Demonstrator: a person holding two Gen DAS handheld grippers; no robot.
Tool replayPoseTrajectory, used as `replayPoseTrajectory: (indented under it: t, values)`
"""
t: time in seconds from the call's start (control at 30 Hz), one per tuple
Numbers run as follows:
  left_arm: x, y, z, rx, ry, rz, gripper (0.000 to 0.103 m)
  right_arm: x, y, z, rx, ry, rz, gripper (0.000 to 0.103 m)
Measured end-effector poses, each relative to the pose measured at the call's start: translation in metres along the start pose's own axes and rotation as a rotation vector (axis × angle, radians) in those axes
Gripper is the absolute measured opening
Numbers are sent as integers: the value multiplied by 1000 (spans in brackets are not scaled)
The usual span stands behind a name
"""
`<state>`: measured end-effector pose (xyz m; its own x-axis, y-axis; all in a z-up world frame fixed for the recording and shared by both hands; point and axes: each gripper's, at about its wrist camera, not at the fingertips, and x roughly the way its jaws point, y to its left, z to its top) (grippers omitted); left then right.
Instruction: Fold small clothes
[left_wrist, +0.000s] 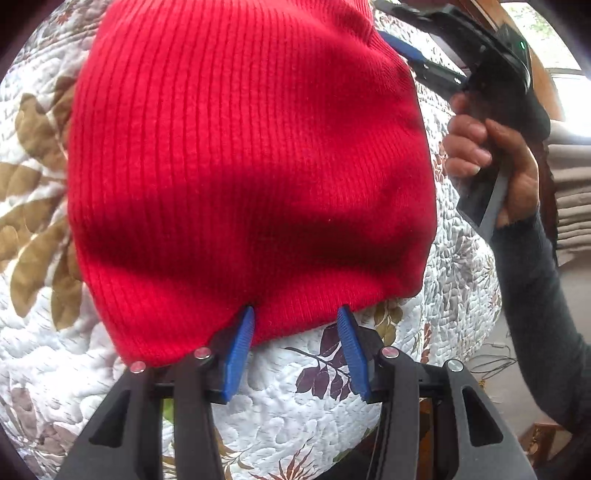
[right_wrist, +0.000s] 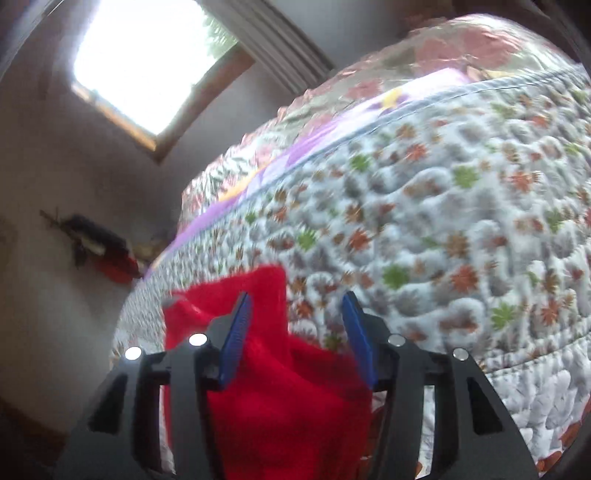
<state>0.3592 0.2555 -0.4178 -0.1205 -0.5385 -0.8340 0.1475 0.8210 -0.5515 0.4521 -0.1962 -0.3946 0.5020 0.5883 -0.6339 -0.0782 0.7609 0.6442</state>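
Note:
A red ribbed knit hat lies spread on a floral quilt. My left gripper is open, its blue fingertips touching the hat's near hem; the left tip presses into the edge. In the left wrist view a hand holds the right gripper at the hat's far right corner, where one of its blue fingers meets the cloth. The right wrist view is blurred: my right gripper is open, with the red hat lying between and under its fingers.
The quilt covers a bed whose edge drops off on the right in the left wrist view, with floor and thin cables below. A bright window and a dark and red object on the wall lie beyond.

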Motion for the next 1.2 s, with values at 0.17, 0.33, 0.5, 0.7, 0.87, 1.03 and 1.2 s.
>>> replayPoseTrajectory:
  t: [0.17, 0.33, 0.5, 0.7, 0.87, 1.03, 1.2]
  values:
    - [-10, 14, 3, -14, 1, -11, 47, 31, -1, 14, 20, 145, 102, 44]
    - [-43, 10, 0, -28, -30, -96, 47, -10, -9, 5, 47, 97, 51, 31]
    - [-86, 1, 12, -23, -136, -262, 48, -55, 16, -55, 40, 233, 251, 40]
    - [-68, 40, 43, -132, -156, -221, 49, -5, 4, -94, -15, 405, 169, 2]
    - [-69, 54, 35, -167, -146, -247, 48, -38, 6, -87, 6, 291, 145, 24]
    - [-83, 51, 8, -151, -165, -281, 53, -41, 47, -116, -82, 365, 233, 26]
    - [-56, 80, -6, -226, -112, -192, 47, 8, 21, -125, -49, 408, 111, 0]
